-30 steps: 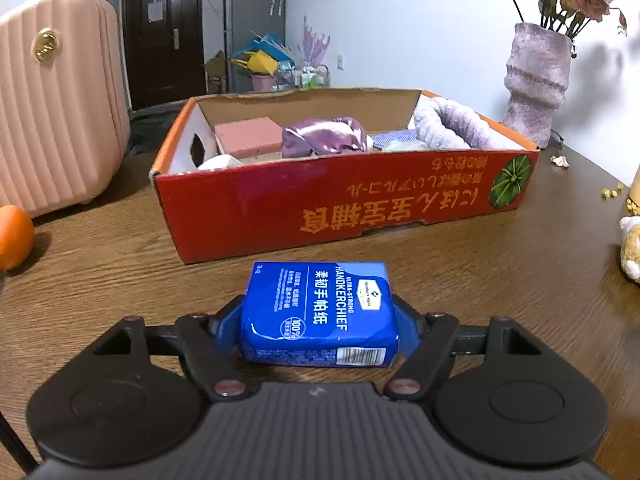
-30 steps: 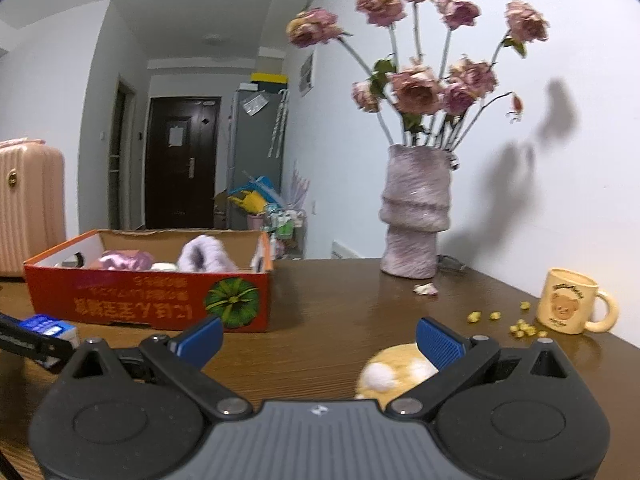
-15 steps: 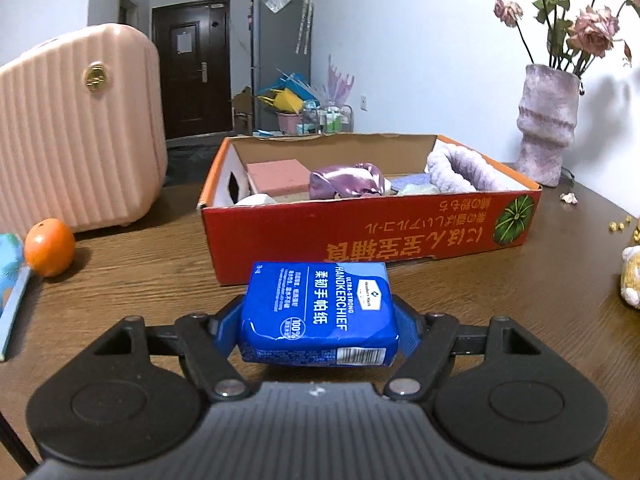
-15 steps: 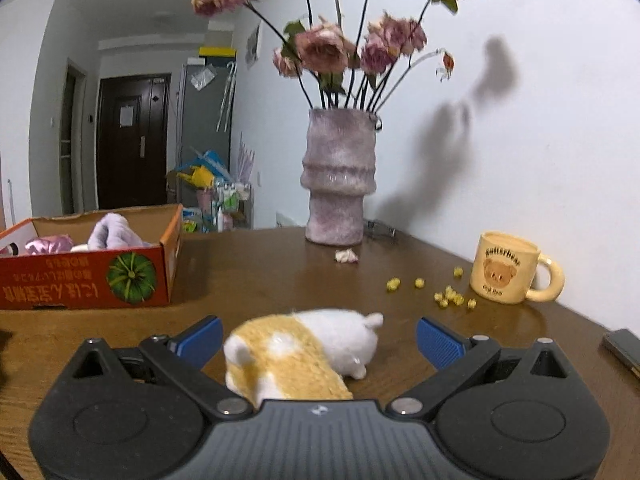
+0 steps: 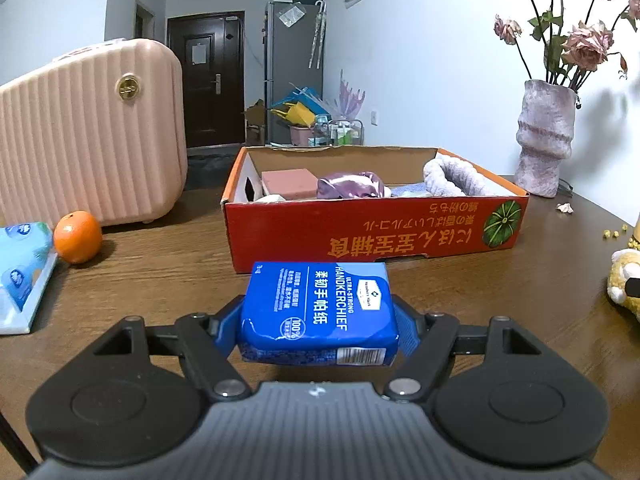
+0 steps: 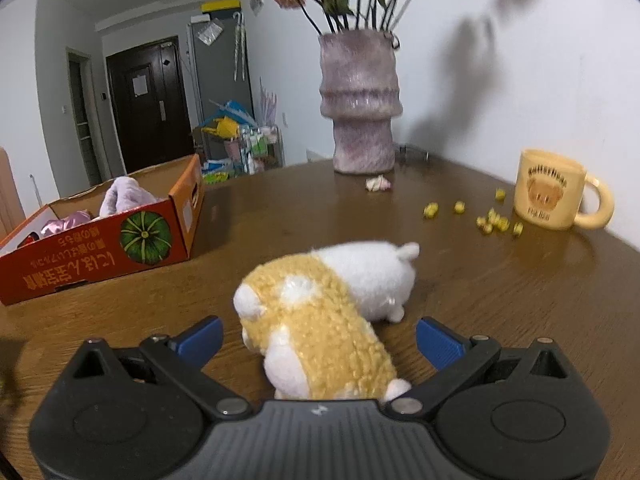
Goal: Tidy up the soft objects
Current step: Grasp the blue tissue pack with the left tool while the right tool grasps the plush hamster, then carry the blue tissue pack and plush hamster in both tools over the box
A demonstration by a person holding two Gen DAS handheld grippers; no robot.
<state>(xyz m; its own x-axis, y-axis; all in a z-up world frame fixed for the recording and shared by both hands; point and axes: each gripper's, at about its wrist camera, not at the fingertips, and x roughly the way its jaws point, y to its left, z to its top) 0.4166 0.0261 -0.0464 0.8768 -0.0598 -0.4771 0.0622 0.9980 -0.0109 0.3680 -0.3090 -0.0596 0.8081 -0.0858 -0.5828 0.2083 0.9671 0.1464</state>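
My left gripper (image 5: 318,326) is shut on a blue handkerchief tissue pack (image 5: 320,310), held just above the table in front of the red cardboard box (image 5: 376,232). The box holds a pink block (image 5: 290,182), a purple satin item (image 5: 352,185) and a fluffy lilac item (image 5: 452,172). My right gripper (image 6: 320,338) is open, its fingers either side of a yellow and white plush toy (image 6: 328,312) lying on the table. The box shows at the left of the right wrist view (image 6: 100,240). The plush shows at the right edge of the left wrist view (image 5: 626,280).
A pink suitcase (image 5: 88,136), an orange (image 5: 77,237) and a light blue tissue pack (image 5: 20,272) are at the left. A vase of dried roses (image 6: 360,100), a yellow bear mug (image 6: 554,190) and scattered yellow bits (image 6: 488,220) stand at the right.
The left gripper has drawn back from the box and tilted level, still holding the tissue pack. The right gripper has moved down and forward so the plush now lies between its open fingers.
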